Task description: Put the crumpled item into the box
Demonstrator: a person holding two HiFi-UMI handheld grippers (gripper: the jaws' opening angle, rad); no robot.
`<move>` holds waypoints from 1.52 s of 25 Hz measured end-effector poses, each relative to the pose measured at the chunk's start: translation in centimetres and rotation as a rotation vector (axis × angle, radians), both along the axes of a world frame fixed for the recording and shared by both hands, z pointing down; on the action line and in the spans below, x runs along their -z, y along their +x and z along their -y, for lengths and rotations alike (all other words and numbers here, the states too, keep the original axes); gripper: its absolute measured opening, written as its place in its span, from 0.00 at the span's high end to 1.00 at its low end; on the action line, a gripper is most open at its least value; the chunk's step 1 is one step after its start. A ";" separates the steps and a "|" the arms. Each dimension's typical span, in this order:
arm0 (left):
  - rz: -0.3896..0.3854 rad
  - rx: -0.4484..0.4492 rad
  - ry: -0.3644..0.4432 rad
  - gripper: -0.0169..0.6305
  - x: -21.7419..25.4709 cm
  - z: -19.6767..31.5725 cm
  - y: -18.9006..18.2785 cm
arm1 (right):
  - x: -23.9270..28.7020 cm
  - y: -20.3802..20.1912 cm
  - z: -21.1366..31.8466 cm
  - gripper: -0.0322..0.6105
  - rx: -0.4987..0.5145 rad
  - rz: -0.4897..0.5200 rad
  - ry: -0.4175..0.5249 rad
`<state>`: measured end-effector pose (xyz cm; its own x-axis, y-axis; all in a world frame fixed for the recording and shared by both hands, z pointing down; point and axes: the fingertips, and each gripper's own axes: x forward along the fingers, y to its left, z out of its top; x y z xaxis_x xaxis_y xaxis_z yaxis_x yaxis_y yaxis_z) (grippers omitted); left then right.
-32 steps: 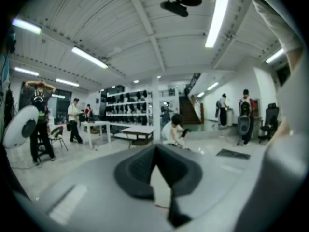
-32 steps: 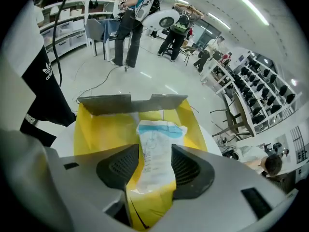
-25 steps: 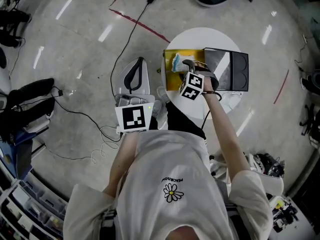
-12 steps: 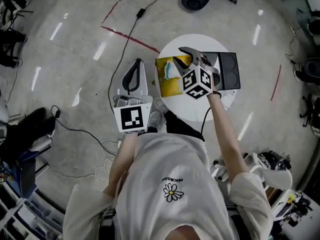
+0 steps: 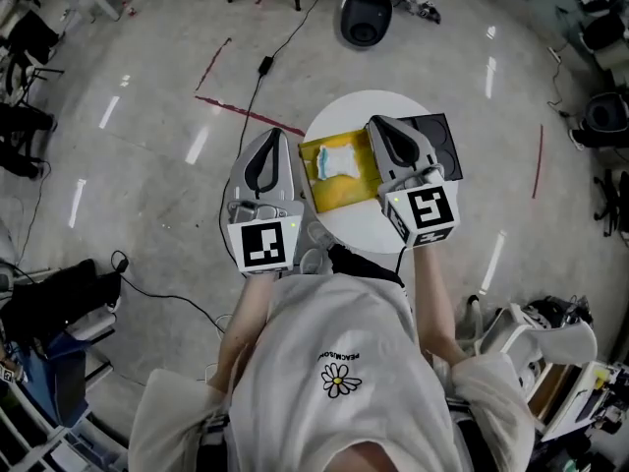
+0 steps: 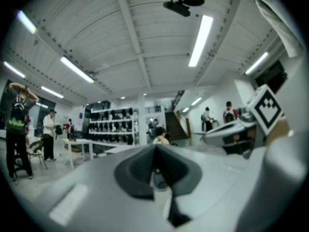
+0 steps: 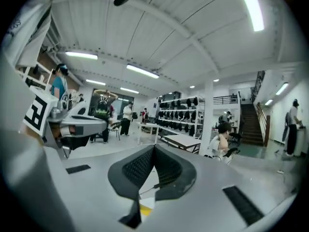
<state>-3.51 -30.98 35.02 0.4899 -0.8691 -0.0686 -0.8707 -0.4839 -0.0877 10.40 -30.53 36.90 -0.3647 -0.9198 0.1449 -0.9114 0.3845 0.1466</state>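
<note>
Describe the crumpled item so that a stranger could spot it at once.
Find the round white table; on it sit a yellow box and, to its right, a black tray. The crumpled item lies inside the yellow box, toward its far end. It is the only pale, blue-and-white wrinkled wad there, bright against the yellow.

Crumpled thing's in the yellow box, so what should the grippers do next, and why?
Probably just lower both to rest. The crumpled item lies inside the box, and the left gripper and right gripper are both shut and empty, so the job looks done.
</note>
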 end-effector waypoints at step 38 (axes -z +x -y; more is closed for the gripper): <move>0.012 -0.084 0.059 0.98 2.5 -1.3 4.8 | -0.3 6.9 -7.3 0.95 -0.286 0.148 0.042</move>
